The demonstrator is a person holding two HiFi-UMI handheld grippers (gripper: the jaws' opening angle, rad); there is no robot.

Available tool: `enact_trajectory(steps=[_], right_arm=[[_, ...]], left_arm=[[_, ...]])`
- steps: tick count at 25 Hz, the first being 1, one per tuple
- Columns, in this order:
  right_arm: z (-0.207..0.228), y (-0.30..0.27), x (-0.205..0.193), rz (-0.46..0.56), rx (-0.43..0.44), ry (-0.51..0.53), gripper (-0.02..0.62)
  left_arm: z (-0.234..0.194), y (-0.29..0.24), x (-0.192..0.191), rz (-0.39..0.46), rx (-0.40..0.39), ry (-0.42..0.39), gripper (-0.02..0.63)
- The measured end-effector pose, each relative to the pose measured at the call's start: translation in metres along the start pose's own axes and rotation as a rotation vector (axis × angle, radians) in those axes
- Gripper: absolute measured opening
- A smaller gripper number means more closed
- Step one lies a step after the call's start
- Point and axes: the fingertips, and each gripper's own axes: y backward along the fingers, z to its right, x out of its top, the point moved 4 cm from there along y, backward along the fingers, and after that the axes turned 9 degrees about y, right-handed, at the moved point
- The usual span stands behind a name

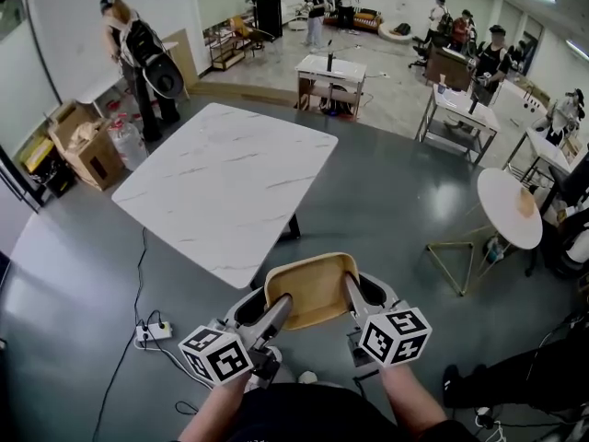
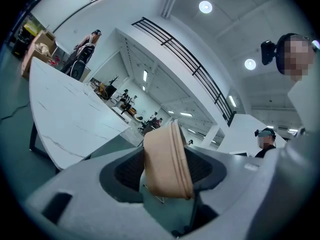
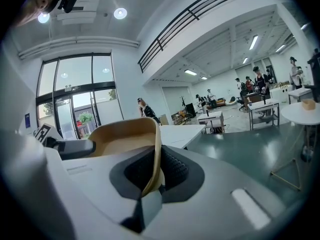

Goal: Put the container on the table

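A tan, shallow container (image 1: 313, 288) hangs in the air between both grippers, just short of the near corner of the white marble-look table (image 1: 225, 182). My left gripper (image 1: 274, 316) is shut on its left rim and my right gripper (image 1: 354, 295) on its right rim. In the left gripper view the container (image 2: 167, 159) stands on edge, pinched between the dark pads of the left gripper (image 2: 167, 181), with the table (image 2: 65, 119) to the left. The right gripper view shows the container (image 3: 125, 139) open side up, its wall clamped by the right gripper (image 3: 154, 176), and the table (image 3: 180, 131) beyond.
A power strip (image 1: 152, 331) and its cable lie on the grey floor left of me. Cardboard boxes (image 1: 87, 145) and a person (image 1: 138, 53) stand past the table's left side. A round white table (image 1: 511, 205) is at the right; several people and desks fill the back.
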Motion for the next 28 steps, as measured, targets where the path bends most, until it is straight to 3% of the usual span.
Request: enact_trajectory(steps=[10, 28], right_arm=[[0.001, -0.027, -0.004, -0.014, 0.022, -0.018, 0.02], [0.037, -0.11, 0.024, -0.046, 0.024, -0.023, 0.02]], left_arm=[[-0.02, -0.005, 0.013, 0.015, 0.019, 0.008, 0.225], [-0.064, -0.066, 0.072, 0.019, 0.026, 0.019, 0.224]])
